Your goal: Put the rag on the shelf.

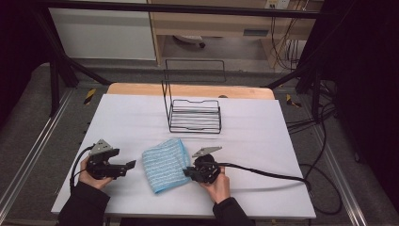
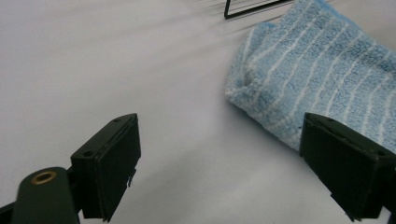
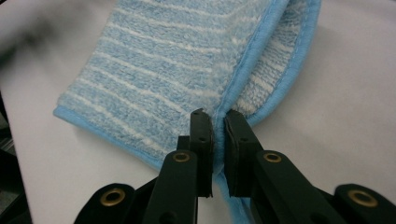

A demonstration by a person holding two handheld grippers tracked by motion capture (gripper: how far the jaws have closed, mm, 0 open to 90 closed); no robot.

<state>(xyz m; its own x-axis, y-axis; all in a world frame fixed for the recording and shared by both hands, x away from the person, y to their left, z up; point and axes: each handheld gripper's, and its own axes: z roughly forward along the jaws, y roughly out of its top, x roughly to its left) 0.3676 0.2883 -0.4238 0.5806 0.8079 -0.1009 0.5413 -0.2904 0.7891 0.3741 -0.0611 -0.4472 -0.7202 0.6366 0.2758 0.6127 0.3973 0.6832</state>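
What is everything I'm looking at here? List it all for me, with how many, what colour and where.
towel: one, light blue with white stripes, folded, near edge of the table between the two hands
wire rack: one, black, far half of the table, behind the towel
table: one, covered in white, with a wooden strip at its far edge
frame: one, black bars, around the table
cables: several, black, on the floor to the right
cabinet: one, light wood, behind the table
left gripper: one, black, jaws open, left of the towel, holding nothing
right gripper: one, black, jaws pinched on the towel's blue hem
hands: two, dark sleeves, entering from the bottom edge, one on each gripper
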